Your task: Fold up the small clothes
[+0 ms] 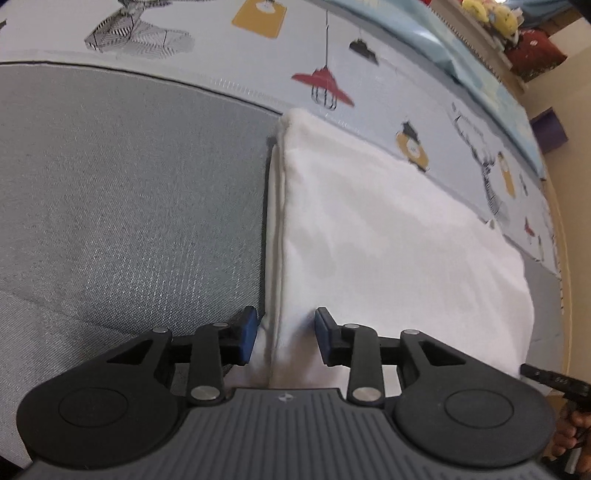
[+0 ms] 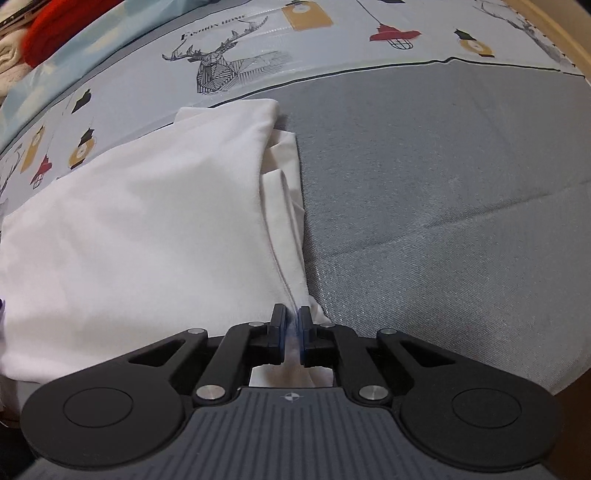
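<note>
A: From the left wrist camera, the risk I see is at the folded white cotton garment (image 1: 388, 236). The left gripper (image 1: 284, 341) has its blue-padded jaws standing apart on either side of the garment's folded edge, and the pads don't look pressed on the cloth. If it lifts away carelessly, a pad could snag that edge and drag the fold open.

B: And its pose?

A: Tilted steeply down at the grey woven mat (image 1: 129, 206), with the garment's left edge running straight away from it. The garment lies partly on the mat and partly on the pale blue printed bedsheet with lamps and deer (image 1: 369, 33).

B: What about the right wrist view?

A: There the right gripper (image 2: 291, 334) is clamped tight on a thin pinch of white cloth at the garment's (image 2: 147, 229) near corner. I'd judge the danger is uneven pulling: one end is gripped and the other is free, so a tug could skew the layers, and the loose inner folds (image 2: 284, 177) peeking out along the right edge might spill further.

B: Its pose?

A: Also pitched steeply downward, low over the mat (image 2: 443, 203), jaws aligned with the garment's right edge. A dark part of it shows at the left view's lower right.
</note>
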The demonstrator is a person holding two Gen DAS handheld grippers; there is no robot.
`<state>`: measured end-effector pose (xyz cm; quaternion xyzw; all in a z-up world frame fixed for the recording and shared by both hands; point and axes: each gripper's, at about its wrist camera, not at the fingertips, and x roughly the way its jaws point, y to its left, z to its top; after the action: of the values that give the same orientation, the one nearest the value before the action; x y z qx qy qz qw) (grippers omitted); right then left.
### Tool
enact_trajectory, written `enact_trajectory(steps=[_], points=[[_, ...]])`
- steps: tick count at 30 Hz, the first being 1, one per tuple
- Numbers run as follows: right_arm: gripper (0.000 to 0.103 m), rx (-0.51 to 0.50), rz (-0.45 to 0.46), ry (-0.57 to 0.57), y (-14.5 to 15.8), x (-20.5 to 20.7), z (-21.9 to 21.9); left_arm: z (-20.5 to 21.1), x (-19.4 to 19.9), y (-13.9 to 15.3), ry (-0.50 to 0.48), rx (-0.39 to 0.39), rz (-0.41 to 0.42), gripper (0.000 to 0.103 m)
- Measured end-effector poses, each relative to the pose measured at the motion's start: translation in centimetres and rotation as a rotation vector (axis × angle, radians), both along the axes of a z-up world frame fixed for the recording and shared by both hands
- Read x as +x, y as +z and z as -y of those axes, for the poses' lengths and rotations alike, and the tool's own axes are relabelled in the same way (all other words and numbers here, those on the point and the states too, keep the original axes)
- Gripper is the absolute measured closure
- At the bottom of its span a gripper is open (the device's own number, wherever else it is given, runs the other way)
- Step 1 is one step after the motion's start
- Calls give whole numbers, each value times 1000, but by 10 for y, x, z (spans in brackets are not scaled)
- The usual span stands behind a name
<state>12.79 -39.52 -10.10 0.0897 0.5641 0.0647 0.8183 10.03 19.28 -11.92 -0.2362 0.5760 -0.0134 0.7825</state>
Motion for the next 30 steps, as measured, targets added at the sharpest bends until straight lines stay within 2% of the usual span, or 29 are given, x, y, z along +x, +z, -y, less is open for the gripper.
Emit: enact_trajectory(steps=[1,4,6,9,12,13,15,17,18,19,22,26,30], points=[[91,-2,-3,-17,1,0,2,0,1,-2,2,-1,-8,63],[91,-45,49,-92,22,-4,12,-3,3,-6,4,-8,-21,62],[91,-53,135,-117,46,-11,17,-3,4,-7,-6,-9,-20,62],[87,15,308,-107,85,-31,17,-1,6,-9,-18,-4,-24,62],[87,70,427,-80,95,-52,13,3,9,-11,-27,-4,-23,62],[87,78,431,-79,92,-55,12,5,10,-12,-34,-3,-21,61],[87,83,366,-111,84,-52,12,10,12,-12,-55,16,-13,61],[87,119,367,-144,84,-48,16,15,13,-12,-80,35,-2,62],[87,117,364,-144,83,-46,16,17,12,-12,-91,47,5,67],[87,103,356,-141,81,-43,16,18,11,-12,-103,56,13,79],[87,73,326,-124,77,-37,10,14,7,-7,-105,51,34,88],[87,51,335,-113,78,-36,2,5,-2,5,-92,41,91,90],[87,57,329,-109,77,-34,-7,-16,-17,16,-49,98,112,90]])
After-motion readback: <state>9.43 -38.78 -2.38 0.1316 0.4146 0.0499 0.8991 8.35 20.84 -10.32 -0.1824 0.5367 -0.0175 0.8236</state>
